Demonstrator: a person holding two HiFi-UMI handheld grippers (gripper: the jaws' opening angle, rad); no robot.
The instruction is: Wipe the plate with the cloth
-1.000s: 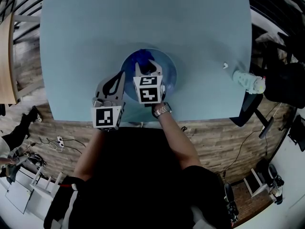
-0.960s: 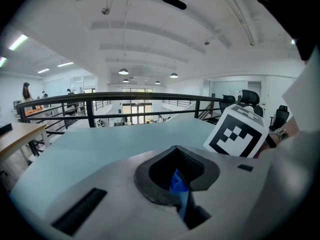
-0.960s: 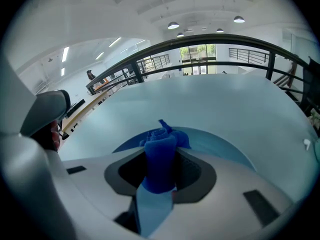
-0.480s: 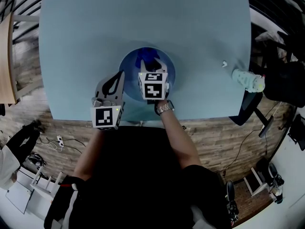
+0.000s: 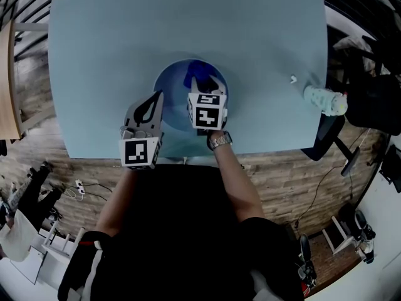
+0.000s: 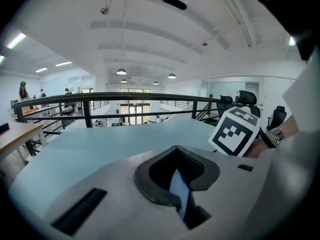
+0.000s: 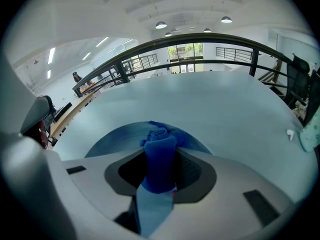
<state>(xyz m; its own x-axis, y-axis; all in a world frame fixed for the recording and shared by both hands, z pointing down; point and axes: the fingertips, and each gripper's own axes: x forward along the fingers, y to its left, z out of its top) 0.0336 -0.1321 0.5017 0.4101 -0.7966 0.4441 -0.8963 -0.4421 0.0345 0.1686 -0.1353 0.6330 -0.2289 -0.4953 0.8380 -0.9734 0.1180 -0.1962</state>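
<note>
The right hand-held gripper [image 7: 160, 173] clamps the blue cloth [image 7: 159, 145] over the blue plate [image 7: 114, 140] on the desk [image 5: 106, 36]. The left hand-held gripper [image 6: 177, 180], closed and empty, waits beside it. I think it is best to press the cloth flat and sweep in circles

In the head view the right gripper [image 5: 202, 88] covers the near side of the plate [image 5: 168, 83] and much of the cloth [image 5: 194, 69], so where cloth meets plate cannot be seen. In the right gripper view the gripper's own body hides the plate's near half and the cloth's lower end. A small white thing [image 5: 292, 79] on the table [image 5: 113, 36] is too small to tell. A pale object [image 5: 324, 101] at the table's right edge is unclear, and the right gripper view cuts it off at the edge. Blurred people [image 5: 17, 234] at the lower left are cut off too.
</note>
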